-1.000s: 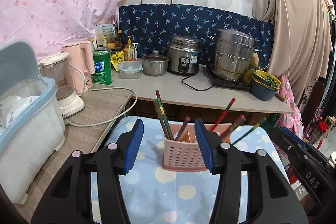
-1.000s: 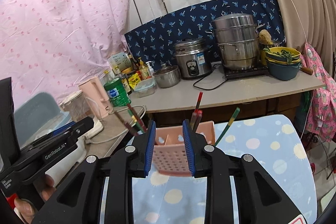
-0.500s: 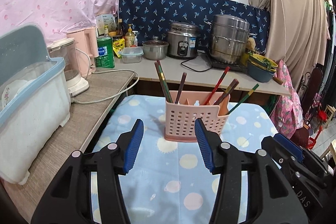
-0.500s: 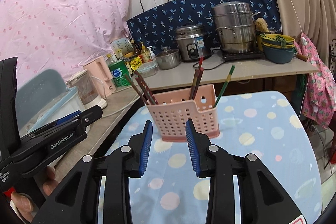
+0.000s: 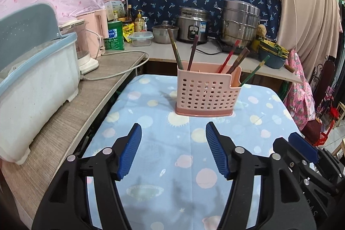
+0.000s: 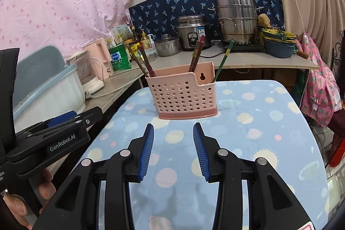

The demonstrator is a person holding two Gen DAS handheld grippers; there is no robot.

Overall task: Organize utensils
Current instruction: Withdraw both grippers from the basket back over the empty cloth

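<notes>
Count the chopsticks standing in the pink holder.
6 visible: two at the left end of the pink holder, one beside them, a red one and a dark one mid-right, a green one far right. Others may be hidden.

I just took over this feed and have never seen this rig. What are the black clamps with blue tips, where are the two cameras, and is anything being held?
No robot arm: a person holds one hand-held gripper per hand, each with a fisheye camera looking along its fingers. The left view shows the left gripper, the right view the right gripper. Both are open and hold nothing. Ahead, on a blue patterned cloth, stands a pink perforated utensil holder with chopsticks in it. A counter with cookware lies behind.
</notes>
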